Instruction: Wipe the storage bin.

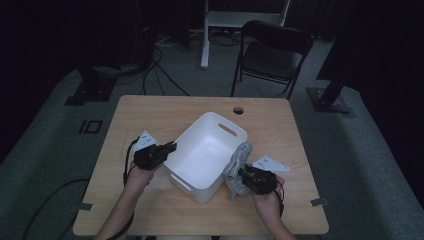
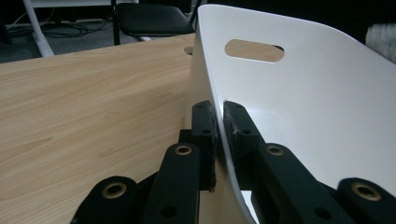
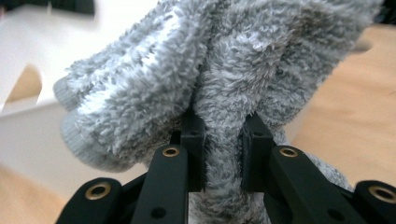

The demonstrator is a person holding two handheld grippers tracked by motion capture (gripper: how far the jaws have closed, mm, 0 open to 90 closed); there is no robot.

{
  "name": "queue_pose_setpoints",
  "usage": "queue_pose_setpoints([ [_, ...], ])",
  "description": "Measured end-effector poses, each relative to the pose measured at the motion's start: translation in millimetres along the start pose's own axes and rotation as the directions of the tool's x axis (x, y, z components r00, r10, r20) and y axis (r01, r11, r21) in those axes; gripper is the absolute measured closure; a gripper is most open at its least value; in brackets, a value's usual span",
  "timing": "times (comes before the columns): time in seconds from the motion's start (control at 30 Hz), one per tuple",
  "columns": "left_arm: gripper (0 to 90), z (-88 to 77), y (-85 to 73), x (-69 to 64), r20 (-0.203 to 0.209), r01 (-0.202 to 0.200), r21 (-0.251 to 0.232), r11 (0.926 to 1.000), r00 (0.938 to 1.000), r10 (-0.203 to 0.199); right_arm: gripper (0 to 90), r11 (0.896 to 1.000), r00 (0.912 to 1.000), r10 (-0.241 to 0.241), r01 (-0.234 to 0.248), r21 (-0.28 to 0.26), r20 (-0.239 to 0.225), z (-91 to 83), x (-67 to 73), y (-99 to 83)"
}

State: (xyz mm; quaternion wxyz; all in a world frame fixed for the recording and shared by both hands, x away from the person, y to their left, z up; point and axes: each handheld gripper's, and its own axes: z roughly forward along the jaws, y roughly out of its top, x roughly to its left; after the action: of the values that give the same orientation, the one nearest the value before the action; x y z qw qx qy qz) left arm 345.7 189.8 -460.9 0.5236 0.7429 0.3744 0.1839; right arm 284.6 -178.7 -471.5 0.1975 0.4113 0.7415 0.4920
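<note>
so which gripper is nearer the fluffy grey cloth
Right. The right gripper has its jaws clamped on the grey cloth, beside the white bin. The left gripper is across the bin, pinching its far wall, apart from the cloth.

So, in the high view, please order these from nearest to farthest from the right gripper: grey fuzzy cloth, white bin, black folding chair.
From the right gripper:
1. Grey fuzzy cloth, pinched in its jaws.
2. White bin, just left of it.
3. Black folding chair, beyond the table's far edge.
</note>
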Motion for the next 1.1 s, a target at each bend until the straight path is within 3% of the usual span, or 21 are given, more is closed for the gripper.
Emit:
queue_pose_setpoints([
  [0.13, 83.6, 0.6, 0.4, -0.5, 0.009, -0.009, 0.002, 1.0000, 0.9999, 0.009, 75.6, 0.999, 0.9997, -0.001, 0.002, -0.033, 0.025, -0.6, -7.2, 9.9],
  [0.4, 83.3, 0.8, 0.2, -0.7, 0.013, -0.003, 0.000, 1.0000, 0.9999, 0.003, 75.7, 0.999, 0.9995, 0.002, -0.004, 0.052, 0.032, 20.8, -12.2, -1.5],
  [0.53, 83.4, 0.6, 0.2, -0.7, 0.004, -0.004, 0.001, 1.0000, 1.0000, 0.004, 75.6, 0.997, 0.9994, 0.014, -0.016, 0.072, 0.032, 22.1, -17.6, -4.2],
  [0.77, 83.4, 1.3, 0.5, -0.9, 0.019, -0.010, 0.003, 0.9999, 0.9998, 0.010, 75.3, 0.999, 0.9972, 0.044, -0.044, -0.005, 0.061, 12.6, -33.9, 13.1],
  [1.1, 83.0, 1.2, 0.6, -0.8, 0.014, -0.010, 0.005, 0.9999, 0.9999, 0.010, 75.5, 0.994, 0.9951, 0.070, -0.075, 0.076, 0.070, 32.6, -45.8, 1.5],
])
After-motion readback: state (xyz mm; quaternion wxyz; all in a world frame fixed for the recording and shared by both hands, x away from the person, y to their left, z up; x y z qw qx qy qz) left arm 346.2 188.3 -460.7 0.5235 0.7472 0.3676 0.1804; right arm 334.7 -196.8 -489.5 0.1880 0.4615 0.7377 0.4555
